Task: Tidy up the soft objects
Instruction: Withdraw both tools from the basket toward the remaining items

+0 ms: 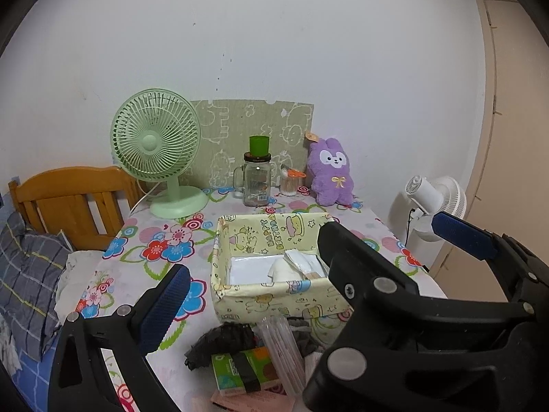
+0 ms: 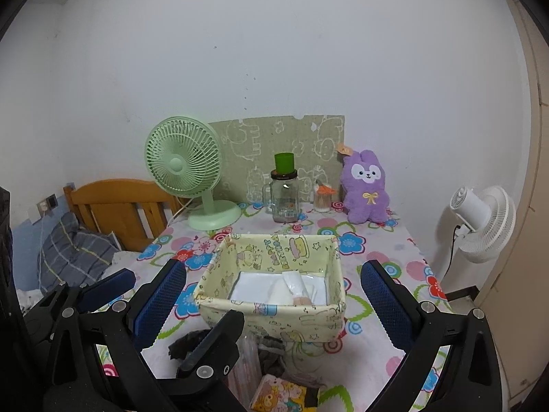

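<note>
Left of the table, a wooden bed headboard (image 2: 116, 206) and plaid pillow (image 2: 73, 250) — background only. Green desk fan (image 2: 185, 164) stands at the table's back left, out of the work lane. Left gripper (image 1: 308, 250) hovers with jaws released, nothing between them, its blue pads (image 1: 164, 305) spread either side of the yellow fabric bin (image 2: 274, 316) as if lining up. The bin sits mid-table, open top facing up, likely the drop target; white folded soft items (image 2: 284, 288) already lie inside. Loose pile just in front of the bin: dark cloth (image 1: 223, 340), clear tube (image 1: 281, 353), green packet (image 1: 240, 367) — probably next to sort. Right gripper (image 2: 274, 292) also released, empty, framing the bin. Back right: glass jar (image 2: 284, 199), purple plush bunny (image 2: 365, 189) propped against the wall, untouched. White fan (image 2: 480, 219) stands off the table at far right.
</note>
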Demonstrator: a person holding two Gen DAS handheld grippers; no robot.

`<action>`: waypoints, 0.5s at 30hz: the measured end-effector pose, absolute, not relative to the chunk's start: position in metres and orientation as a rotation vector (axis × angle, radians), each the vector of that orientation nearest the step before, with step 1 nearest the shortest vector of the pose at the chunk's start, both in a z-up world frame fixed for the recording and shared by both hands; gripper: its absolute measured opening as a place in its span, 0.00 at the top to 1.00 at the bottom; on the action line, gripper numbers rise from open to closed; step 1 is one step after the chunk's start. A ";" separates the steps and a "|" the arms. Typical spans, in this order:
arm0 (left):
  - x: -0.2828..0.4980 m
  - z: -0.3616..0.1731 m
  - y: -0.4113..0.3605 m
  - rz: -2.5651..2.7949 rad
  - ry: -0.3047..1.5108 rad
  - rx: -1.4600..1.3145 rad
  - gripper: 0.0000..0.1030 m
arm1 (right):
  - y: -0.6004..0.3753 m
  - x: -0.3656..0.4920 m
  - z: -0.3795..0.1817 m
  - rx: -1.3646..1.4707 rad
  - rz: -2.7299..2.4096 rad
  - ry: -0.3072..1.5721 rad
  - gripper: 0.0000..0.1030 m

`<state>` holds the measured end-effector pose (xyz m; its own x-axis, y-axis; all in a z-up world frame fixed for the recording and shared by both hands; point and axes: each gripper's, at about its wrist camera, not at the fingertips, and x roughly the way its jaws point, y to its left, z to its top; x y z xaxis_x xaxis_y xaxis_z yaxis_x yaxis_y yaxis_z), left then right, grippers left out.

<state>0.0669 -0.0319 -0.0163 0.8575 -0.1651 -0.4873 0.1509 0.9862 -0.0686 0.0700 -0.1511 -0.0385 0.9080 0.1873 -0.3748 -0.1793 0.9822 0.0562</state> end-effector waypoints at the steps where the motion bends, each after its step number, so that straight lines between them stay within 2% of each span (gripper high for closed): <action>1: 0.065 -0.017 -0.032 -0.166 0.514 -0.024 0.00 | -0.151 0.068 -0.039 0.020 0.190 0.388 0.00; 15: 0.037 -0.029 -0.030 -0.164 0.513 -0.025 0.00 | -0.150 0.038 -0.051 0.009 0.198 0.382 0.00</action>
